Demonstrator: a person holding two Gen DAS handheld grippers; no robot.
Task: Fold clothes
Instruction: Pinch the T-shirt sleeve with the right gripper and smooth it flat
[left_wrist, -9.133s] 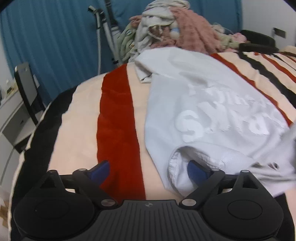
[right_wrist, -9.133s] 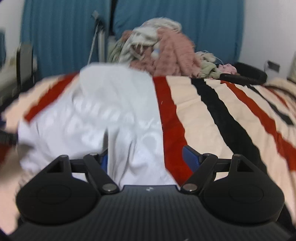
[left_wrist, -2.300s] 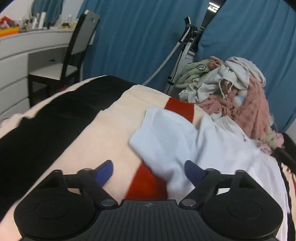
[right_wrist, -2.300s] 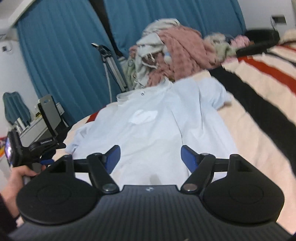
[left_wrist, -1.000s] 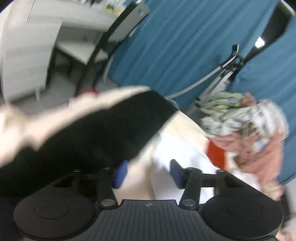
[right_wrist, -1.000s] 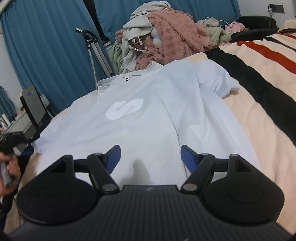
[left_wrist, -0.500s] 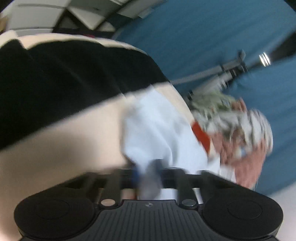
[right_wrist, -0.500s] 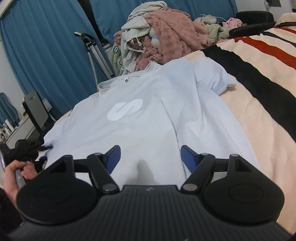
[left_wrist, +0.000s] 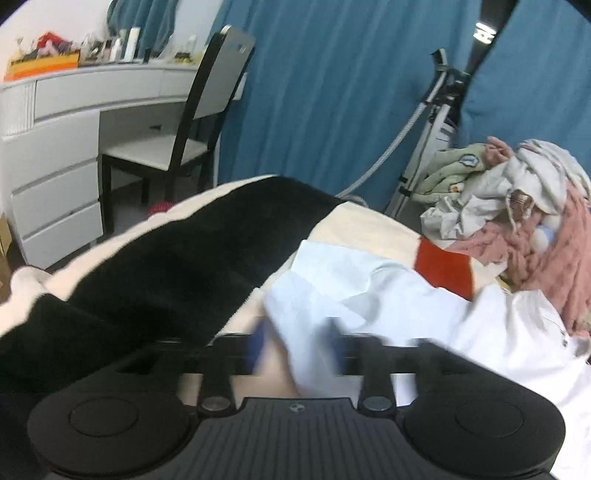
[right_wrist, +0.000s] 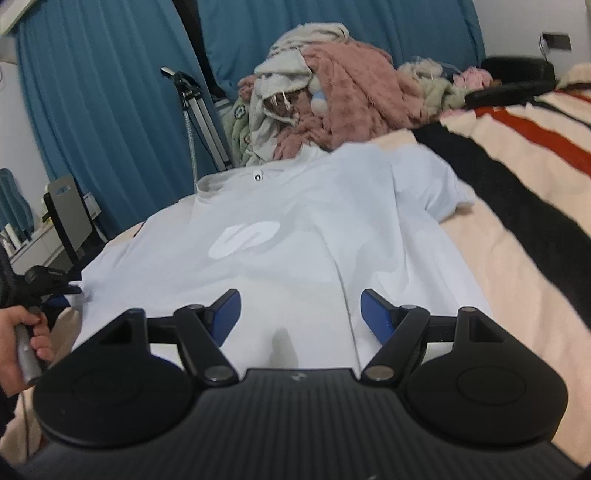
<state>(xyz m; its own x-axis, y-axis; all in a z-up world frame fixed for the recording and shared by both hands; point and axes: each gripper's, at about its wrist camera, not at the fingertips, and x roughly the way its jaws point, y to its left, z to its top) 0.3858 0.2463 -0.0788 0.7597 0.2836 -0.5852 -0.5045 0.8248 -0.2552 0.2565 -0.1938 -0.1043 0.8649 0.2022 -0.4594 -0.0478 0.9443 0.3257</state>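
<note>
- Right wrist view: white T-shirt (right_wrist: 295, 229) spread flat on striped bed (right_wrist: 517, 251), collar toward clothes pile (right_wrist: 332, 92).
- Right tool (right_wrist: 301, 314): blue fingers wide apart, empty, poised over shirt hem.
- Left tool (left_wrist: 295, 341): motion-blurred; sleeve (left_wrist: 314, 295) between narrowed fingers, grip not certain.
- Hand (right_wrist: 22, 339) on left tool handle at shirt's sleeve edge.
- Background: chair (left_wrist: 184, 140), blue curtain (left_wrist: 332, 92).

You are in a home bedroom: ahead of your claws lies a bed with a striped blanket (right_wrist: 524, 206), beyond it a heap of laundry (right_wrist: 332, 99), blue curtains (left_wrist: 332, 92), and left, a white dresser (left_wrist: 55, 147) with a chair (left_wrist: 192, 122)
</note>
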